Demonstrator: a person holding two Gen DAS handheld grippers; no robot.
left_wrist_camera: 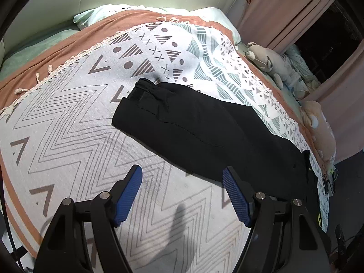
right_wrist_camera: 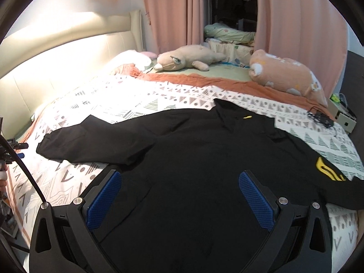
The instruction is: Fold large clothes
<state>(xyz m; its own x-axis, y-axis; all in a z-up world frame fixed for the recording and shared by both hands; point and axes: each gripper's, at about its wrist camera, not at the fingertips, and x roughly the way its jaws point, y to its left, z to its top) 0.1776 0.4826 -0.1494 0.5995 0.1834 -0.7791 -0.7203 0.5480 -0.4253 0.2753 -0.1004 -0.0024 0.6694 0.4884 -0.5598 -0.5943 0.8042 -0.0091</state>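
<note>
A large black long-sleeved jacket [right_wrist_camera: 193,159] lies spread flat on the patterned bedspread [right_wrist_camera: 109,95], collar toward the far side, with a yellow emblem [right_wrist_camera: 327,168] on its right sleeve. Its left sleeve [left_wrist_camera: 182,118] stretches out across the bedspread [left_wrist_camera: 68,118] in the left wrist view, cuff at the far end. My left gripper [left_wrist_camera: 182,175] is open and empty, above the bedspread just short of the sleeve's near edge. My right gripper [right_wrist_camera: 179,179] is open and empty, hovering over the jacket's body.
A plush bear [right_wrist_camera: 182,60] and a peach pillow [right_wrist_camera: 286,75] lie along the far side of the bed. A cream headboard [right_wrist_camera: 56,56] stands at the left. Pink curtains [right_wrist_camera: 175,11] hang behind. A black cable and charger [right_wrist_camera: 320,116] lie near the right edge.
</note>
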